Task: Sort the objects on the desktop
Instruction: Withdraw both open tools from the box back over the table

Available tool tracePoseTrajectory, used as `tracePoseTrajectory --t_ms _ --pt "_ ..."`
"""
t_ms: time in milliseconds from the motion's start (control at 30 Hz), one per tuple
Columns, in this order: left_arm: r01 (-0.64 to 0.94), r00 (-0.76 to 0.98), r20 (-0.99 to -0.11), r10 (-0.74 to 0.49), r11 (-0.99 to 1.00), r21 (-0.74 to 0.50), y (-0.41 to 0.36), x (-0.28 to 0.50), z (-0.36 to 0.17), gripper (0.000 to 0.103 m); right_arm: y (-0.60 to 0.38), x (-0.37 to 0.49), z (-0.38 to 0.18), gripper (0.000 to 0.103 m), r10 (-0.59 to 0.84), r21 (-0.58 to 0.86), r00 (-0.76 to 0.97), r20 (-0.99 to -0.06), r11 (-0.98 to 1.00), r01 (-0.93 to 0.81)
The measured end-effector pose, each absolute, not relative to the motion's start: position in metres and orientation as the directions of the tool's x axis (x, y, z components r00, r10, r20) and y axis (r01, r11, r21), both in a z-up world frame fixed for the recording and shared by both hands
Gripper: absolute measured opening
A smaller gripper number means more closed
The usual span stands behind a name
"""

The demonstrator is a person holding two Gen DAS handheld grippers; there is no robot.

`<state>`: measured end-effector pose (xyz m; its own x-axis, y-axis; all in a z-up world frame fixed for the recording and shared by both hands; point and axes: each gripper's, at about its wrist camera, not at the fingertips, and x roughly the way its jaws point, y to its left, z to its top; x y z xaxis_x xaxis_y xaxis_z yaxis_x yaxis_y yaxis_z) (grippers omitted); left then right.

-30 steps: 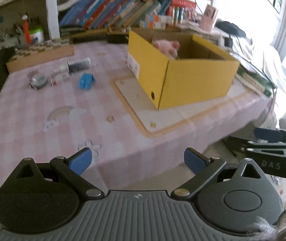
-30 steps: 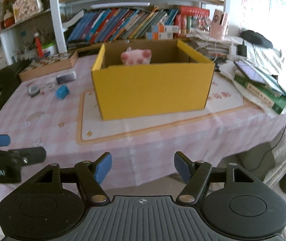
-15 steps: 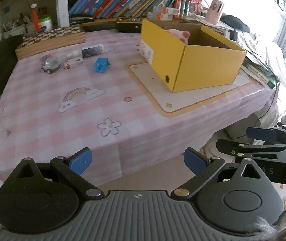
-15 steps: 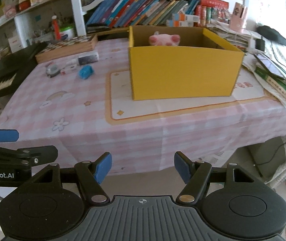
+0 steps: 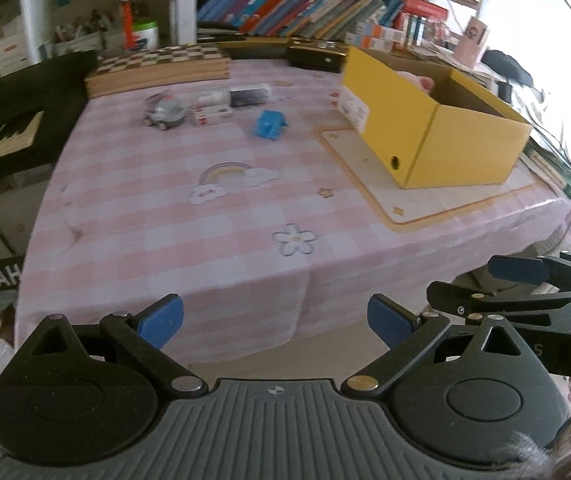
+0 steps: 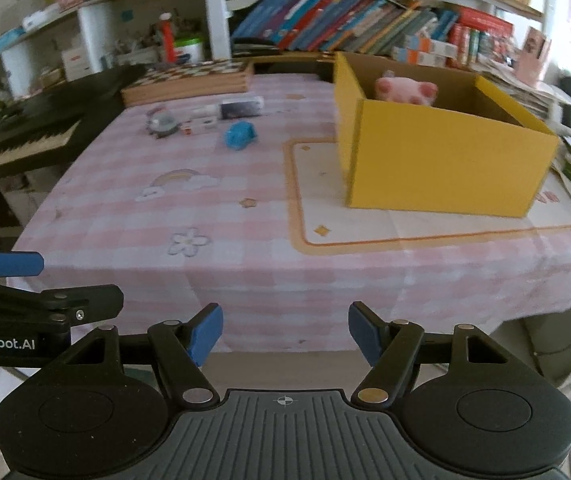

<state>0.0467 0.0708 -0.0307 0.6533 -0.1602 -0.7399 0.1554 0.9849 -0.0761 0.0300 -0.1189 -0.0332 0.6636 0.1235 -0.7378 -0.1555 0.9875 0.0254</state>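
At lower centre of the left wrist view: left gripper [image 5: 275, 318], jaws wide apart, nothing between them, hanging off the near edge of the table [image 5: 173, 240]. At lower right of that view: right gripper [image 5: 517, 270], seen side on, beside the left one. At lower centre of the right wrist view: right gripper [image 6: 281, 334], jaws parted about halfway, empty, also short of the table edge; left gripper [image 6: 11, 264] at the lower left edge.

Right of centre on the table: yellow box [image 5: 437, 128], open on top, standing on a cream mat [image 5: 369, 176] with an orange border; pink plush [image 6: 405, 90] inside, peeking over the rim.

Upper centre, well apart from both grippers: blue toy [image 5: 269, 124] lying on the checked cloth, left of the box. Further left and behind it: small white box [image 5: 213, 114], dark case [image 5: 251, 94], grey toy car [image 5: 165, 114], all near each other. Behind those: chessboard [image 5: 161, 64]. At far left: keyboard [image 5: 1, 120]. Along the top: books [image 5: 305, 12] on a shelf.
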Motion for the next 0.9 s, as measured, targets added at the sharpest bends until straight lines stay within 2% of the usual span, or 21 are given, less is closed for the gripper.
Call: tracePoseTrajectory --t_ms 333,900 --pt "0.05 0.681 -0.726 -0.096 0.995 -0.085 0.108 0.04 -0.027 0.099 -0.08 0.037 -0.029 0.072 0.196 0.015 0.651 -0.733 0.962 -0.273" --pt "0.006 0.713 -0.698 -0.072 0.995 -0.096 0.122 0.07 -0.025 0.099 -0.062 0.072 -0.026 0.072 0.236 0.005 0.663 -0.711 0.943 -0.332"
